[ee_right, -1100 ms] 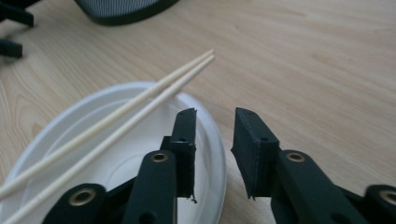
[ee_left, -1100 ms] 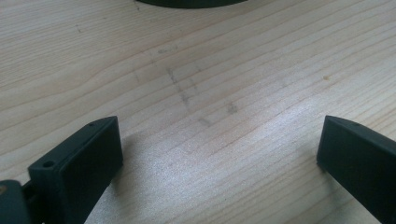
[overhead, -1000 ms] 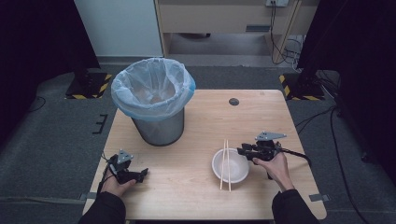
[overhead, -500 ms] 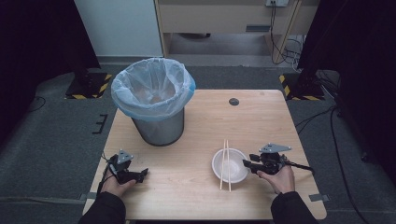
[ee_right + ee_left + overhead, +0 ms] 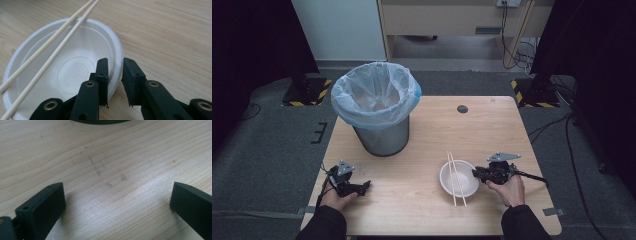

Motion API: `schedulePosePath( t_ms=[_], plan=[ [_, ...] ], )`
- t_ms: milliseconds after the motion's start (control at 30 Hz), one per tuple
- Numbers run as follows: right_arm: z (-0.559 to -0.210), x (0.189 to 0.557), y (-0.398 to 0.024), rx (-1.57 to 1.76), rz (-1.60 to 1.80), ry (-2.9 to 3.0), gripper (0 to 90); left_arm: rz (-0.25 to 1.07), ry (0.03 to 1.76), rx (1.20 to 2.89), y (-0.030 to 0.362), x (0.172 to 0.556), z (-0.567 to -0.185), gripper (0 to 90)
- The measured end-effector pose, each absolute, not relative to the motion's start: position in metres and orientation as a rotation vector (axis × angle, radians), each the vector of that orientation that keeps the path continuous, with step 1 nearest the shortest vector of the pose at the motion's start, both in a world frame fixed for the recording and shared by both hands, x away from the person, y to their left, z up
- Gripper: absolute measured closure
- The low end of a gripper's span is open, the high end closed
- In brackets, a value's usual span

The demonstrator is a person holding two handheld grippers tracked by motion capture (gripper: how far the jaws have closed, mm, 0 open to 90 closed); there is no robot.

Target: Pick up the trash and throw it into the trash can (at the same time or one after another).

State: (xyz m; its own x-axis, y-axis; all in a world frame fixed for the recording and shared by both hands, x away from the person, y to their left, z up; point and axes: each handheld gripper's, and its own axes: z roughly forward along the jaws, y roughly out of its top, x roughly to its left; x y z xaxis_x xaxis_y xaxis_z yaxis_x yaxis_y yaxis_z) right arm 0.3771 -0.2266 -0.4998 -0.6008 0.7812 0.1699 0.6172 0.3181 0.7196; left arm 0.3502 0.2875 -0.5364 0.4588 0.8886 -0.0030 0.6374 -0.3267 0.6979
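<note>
Gripping the bowl rim
Your right tongs (image 5: 115, 75) have just been closing astride the white foam bowl (image 5: 62, 75) rim, nearly pinching; left tongs (image 5: 117, 202) wide, empty. Next: lift level, wooden chopsticks (image 5: 50, 50) balance across it.

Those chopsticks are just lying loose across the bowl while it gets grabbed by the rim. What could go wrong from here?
The right hand-held gripper has just been closing its jaws astride the rim of the white bowl, one inside, one outside. If the bowl tips when lifted, the loose chopsticks could roll off. Gripped at one edge only, the bowl may sag or slip. The lined bin is tall, so the bowl could knock its rim.
</note>
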Motion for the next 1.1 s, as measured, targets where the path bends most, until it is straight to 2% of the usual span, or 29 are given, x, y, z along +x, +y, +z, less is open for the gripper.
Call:
schedulePosePath(
  t_ms=[433,767,1100],
  plan=[
    [-0.503,0.395,-0.221,1.263,1.168,2.383,75.6,0.511,1.266,2.076,0.287,0.350,-0.536,0.0],
    [-0.487,0.386,-0.221,1.177,1.248,2.336,69.1,0.511,1.266,2.076,0.287,0.350,-0.536,0.0],
    [-0.487,0.379,-0.212,1.173,1.244,2.384,72.7,0.511,1.267,2.076,0.287,0.350,-0.536,0.0]
  ],
)
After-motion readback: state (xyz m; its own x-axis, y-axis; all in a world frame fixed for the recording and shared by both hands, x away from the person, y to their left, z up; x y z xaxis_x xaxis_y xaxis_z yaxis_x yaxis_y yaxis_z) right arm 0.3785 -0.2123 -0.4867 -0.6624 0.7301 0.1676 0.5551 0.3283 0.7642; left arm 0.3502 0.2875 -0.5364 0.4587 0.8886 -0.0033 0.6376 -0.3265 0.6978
